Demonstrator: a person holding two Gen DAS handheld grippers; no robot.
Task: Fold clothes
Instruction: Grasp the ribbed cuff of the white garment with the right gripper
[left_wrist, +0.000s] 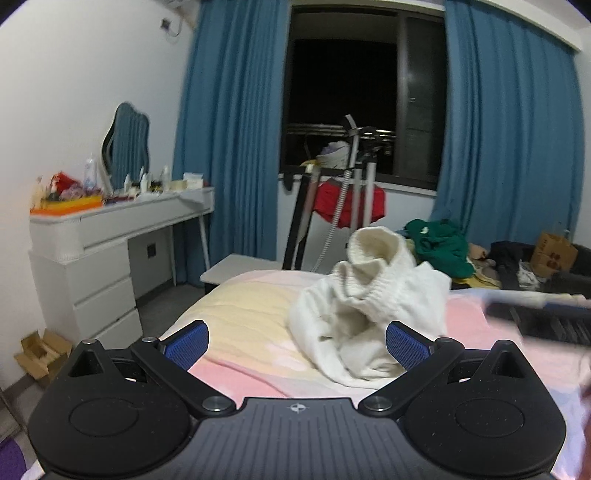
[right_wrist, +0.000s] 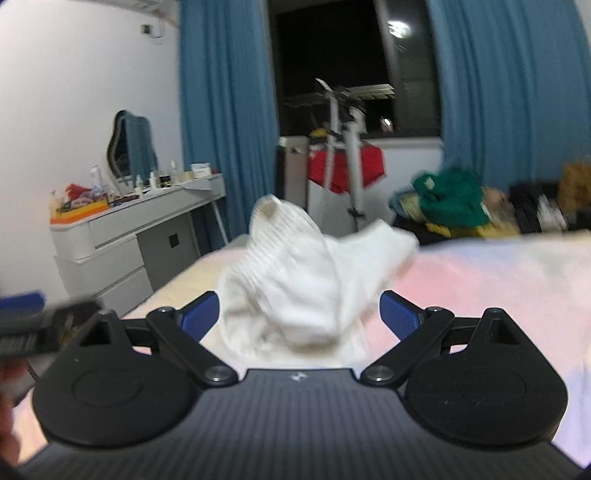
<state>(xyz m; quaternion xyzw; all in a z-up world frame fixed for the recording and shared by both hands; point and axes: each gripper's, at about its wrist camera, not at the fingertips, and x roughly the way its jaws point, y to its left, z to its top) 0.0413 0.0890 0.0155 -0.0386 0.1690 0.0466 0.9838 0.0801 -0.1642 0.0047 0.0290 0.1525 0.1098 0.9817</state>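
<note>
Presently: white sweater (left_wrist: 369, 306) lay crumpled in heap on bed (left_wrist: 236, 314), collar end raised. Left claw (left_wrist: 297, 345) spread, empty; heap sat ahead, toward its right finger. Right claw (right_wrist: 299, 314) spread, empty, heap centred between fingers, judged nearer.

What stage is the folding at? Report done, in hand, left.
Done: nothing; the white sweater lies crumpled on the bed. In hand: nothing; left gripper and right gripper are open, facing it. Left: the whole fold, plus the green pile behind.
</note>
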